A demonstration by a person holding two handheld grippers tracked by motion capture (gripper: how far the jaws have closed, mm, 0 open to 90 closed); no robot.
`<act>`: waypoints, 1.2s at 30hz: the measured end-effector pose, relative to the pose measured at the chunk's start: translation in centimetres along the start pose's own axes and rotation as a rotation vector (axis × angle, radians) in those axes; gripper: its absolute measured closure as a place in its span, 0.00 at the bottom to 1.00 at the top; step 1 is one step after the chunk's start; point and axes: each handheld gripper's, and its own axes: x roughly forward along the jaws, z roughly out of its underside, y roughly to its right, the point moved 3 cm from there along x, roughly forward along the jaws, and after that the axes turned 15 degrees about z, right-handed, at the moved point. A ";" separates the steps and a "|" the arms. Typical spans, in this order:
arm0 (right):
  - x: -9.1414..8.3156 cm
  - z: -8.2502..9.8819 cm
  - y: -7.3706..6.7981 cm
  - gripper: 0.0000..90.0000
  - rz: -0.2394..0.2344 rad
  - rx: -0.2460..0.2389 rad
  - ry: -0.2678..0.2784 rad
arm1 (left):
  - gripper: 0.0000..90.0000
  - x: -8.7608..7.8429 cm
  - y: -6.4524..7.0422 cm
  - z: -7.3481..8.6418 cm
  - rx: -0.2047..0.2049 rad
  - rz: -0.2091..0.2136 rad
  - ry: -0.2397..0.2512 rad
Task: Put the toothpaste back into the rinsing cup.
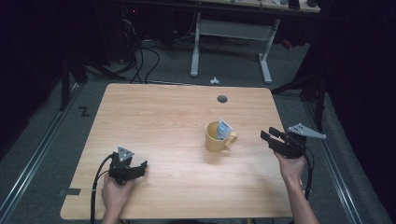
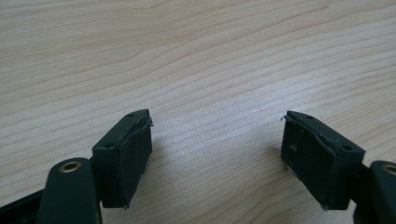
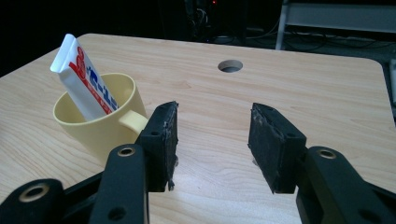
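I find the right gripper (image 3: 212, 140) with its fingers apart, nothing between them. The yellow mug (image 3: 95, 121), holding a toothpaste tube (image 3: 86, 79), stands just left of the left finger. My left gripper (image 2: 217, 154) rests low over bare desk (image 2: 196, 56), fingers apart.

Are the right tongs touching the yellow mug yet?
Apart. The high view shows bare table between the right tongs and the mug; in the right gripper view the jaws stand open and empty, with the mug's handle beyond the left pad.
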 end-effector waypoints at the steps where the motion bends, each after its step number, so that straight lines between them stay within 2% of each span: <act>1: 0.0 0.1 0.1 0.58 0.002 0.001 -0.002 | 0.27 0.0 0.0 0.0 0.000 0.000 0.000; 17: 0.2 2.3 0.8 0.58 0.016 0.043 -0.028 | 0.27 0.0 0.0 0.0 0.000 0.000 0.000; 22: 0.4 2.8 0.8 0.58 0.031 0.028 -0.041 | 0.27 0.0 0.0 0.0 0.000 0.000 0.000; 36: 1.4 4.0 0.1 0.58 0.032 0.001 -0.081 | 0.27 0.0 0.0 0.0 0.001 0.000 -0.001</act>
